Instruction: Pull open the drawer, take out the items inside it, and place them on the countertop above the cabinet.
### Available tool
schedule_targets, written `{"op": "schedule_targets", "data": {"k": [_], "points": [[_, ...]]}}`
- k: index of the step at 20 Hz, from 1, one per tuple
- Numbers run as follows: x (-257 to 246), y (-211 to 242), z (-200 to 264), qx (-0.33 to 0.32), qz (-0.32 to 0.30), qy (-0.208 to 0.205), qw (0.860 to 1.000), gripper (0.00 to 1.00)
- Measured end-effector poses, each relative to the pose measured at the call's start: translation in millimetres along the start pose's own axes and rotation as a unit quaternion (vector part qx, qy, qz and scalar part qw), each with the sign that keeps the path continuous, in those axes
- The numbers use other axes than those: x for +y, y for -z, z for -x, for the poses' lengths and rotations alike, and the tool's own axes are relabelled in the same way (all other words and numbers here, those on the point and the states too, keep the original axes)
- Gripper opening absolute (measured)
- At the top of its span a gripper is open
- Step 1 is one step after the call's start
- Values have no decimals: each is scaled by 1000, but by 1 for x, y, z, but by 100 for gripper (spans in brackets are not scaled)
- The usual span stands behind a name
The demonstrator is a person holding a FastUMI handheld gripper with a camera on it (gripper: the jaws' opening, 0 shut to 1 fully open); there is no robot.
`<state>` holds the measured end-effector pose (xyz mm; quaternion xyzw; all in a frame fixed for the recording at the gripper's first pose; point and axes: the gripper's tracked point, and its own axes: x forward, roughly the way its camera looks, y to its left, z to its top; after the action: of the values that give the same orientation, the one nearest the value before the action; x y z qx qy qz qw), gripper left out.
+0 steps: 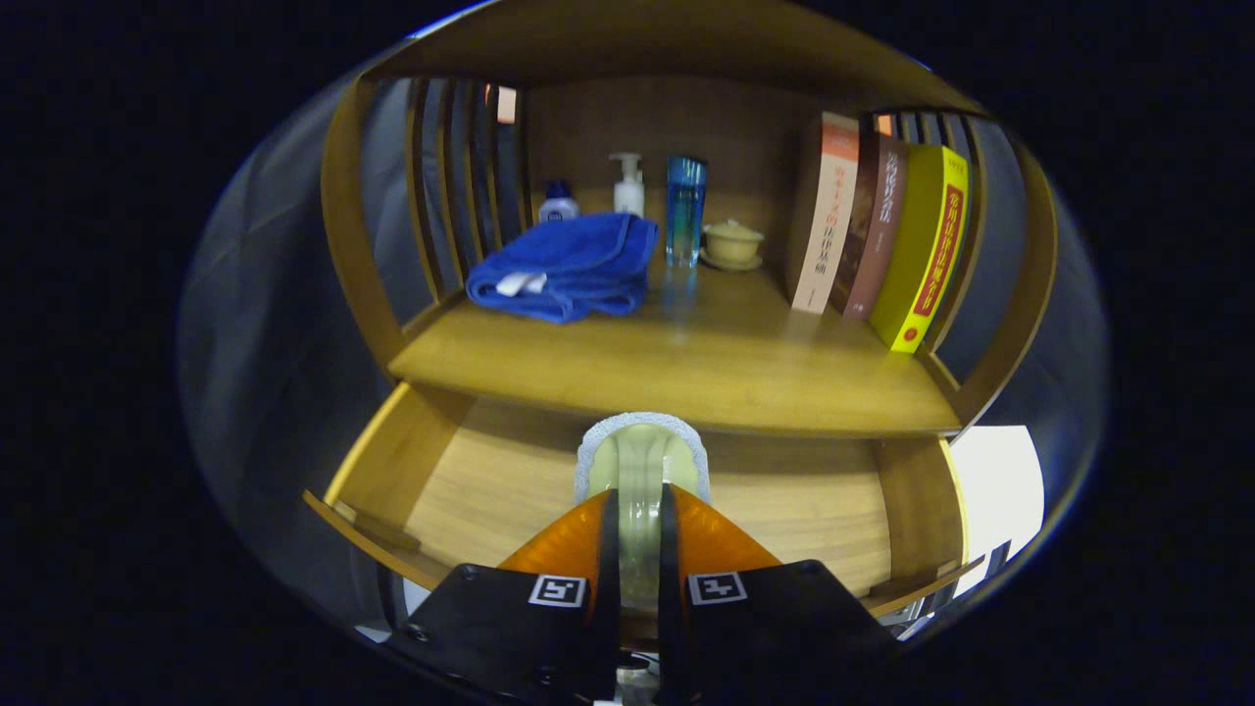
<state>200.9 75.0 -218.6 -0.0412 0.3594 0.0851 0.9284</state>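
Tool (639, 510) w/ bottle (641, 471) (over open drawer (510, 490))

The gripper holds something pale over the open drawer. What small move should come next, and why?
Probably lift it up and forward toward the countertop. The gripper is shut on the pale green item, which sits above the open drawer, below the countertop's front edge. The bare wood in front of the blue towel and the books looks free for setting it down.

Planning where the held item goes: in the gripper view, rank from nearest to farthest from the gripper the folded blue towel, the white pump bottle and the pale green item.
1. Pale green item, pinched between the gripper fingers.
2. Folded blue towel, on the countertop, beyond and left.
3. White pump bottle, at the back behind the towel.
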Motion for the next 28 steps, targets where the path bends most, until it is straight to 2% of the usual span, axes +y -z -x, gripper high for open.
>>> {"op": "schedule_targets", "data": {"k": [4,9,15,21,24,27,28], "points": [[-9,-66,-16,-42,7,20,999,24],[-31,-101,-69,-36,1,62,997,25],[-37,-90,-126,-14,-16,76,997,25],[-40,-95,-149,-15,-17,86,996,27],[-42,-87,-152,-7,-27,83,996,33],[-47,-88,-148,-17,-42,87,995,34],[-47,-88,-147,-20,-46,83,995,41]]}}
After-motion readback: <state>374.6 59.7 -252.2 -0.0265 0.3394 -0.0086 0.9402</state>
